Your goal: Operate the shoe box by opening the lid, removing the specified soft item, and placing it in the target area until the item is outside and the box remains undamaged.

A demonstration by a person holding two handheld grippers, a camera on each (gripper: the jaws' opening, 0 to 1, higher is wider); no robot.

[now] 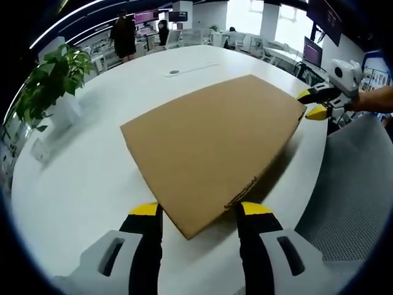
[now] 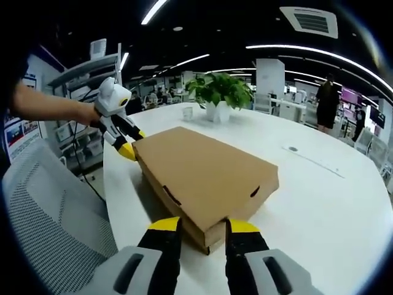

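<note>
The job has hardly begun. A flat brown box (image 1: 212, 157) lies shut on the round white desk (image 1: 92, 166), near the edge by a grey chair (image 1: 359, 190). On the far left a plant (image 1: 52, 80) stands on the desk, well apart from the box. The left claw (image 1: 199, 210) is open, one jaw on each side of the near corner of the box, but it is not squeezing yet. The right claw (image 2: 199, 225) is open too, its jaws around the other corner. The lid is still down. I think lifting it comes next. The soft thing must be inside, so it cannot be seen
</note>
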